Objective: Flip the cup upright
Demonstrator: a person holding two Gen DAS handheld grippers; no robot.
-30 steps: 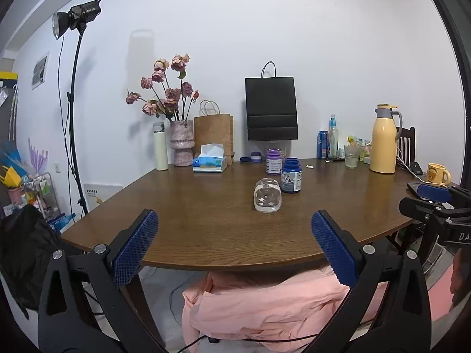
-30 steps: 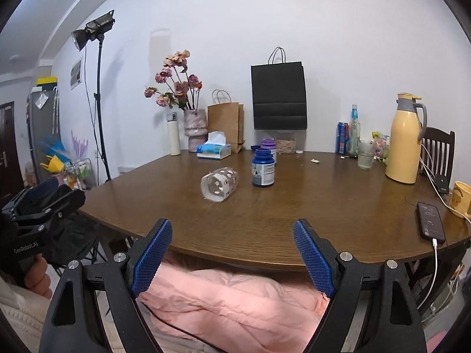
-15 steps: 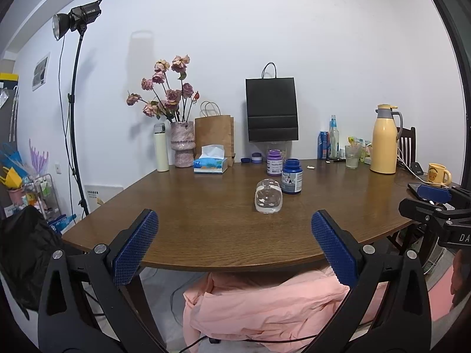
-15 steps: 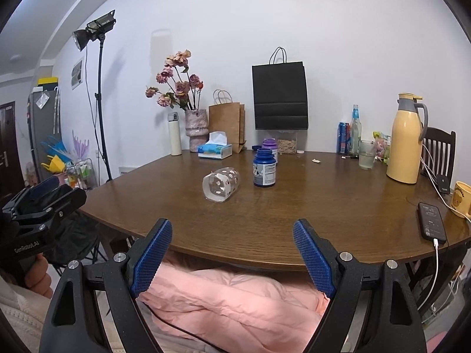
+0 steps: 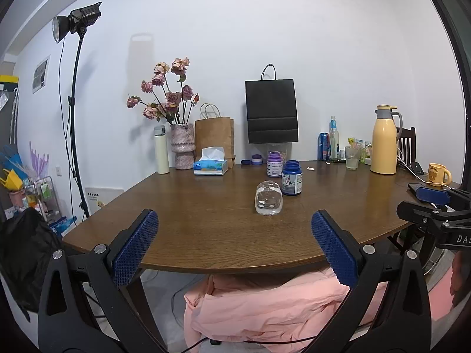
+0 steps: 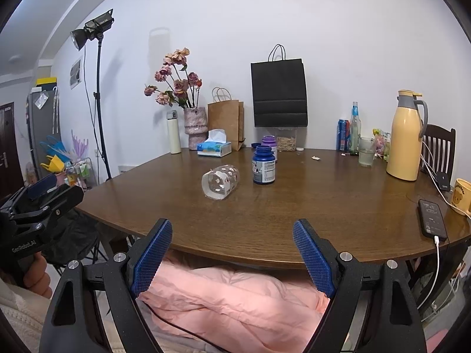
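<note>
A clear glass cup (image 5: 268, 198) with small printed spots lies on its side in the middle of the brown table (image 5: 206, 235). In the right wrist view the cup (image 6: 220, 181) has its mouth turned toward me and to the left. My left gripper (image 5: 234, 245) hangs open in front of the table's near edge, well short of the cup, nothing between its blue pads. My right gripper (image 6: 232, 253) is open too, at the near edge, empty. Each gripper shows at the edge of the other's view: the right gripper (image 5: 432, 206) and the left gripper (image 6: 41, 197).
A blue bottle (image 5: 291, 178) stands just right of the cup, a purple one (image 5: 274, 163) behind it. Vase, tissue box (image 5: 210, 167), paper bags and yellow jug (image 5: 384, 144) line the back. A phone (image 6: 431, 217) on a cable and a mug (image 6: 462, 195) lie at right. Pink cloth (image 6: 229, 300) is under the table.
Both grippers have edged slightly toward the table, so the cup looks a little nearer. The cup itself has not moved and both grippers stay open.
</note>
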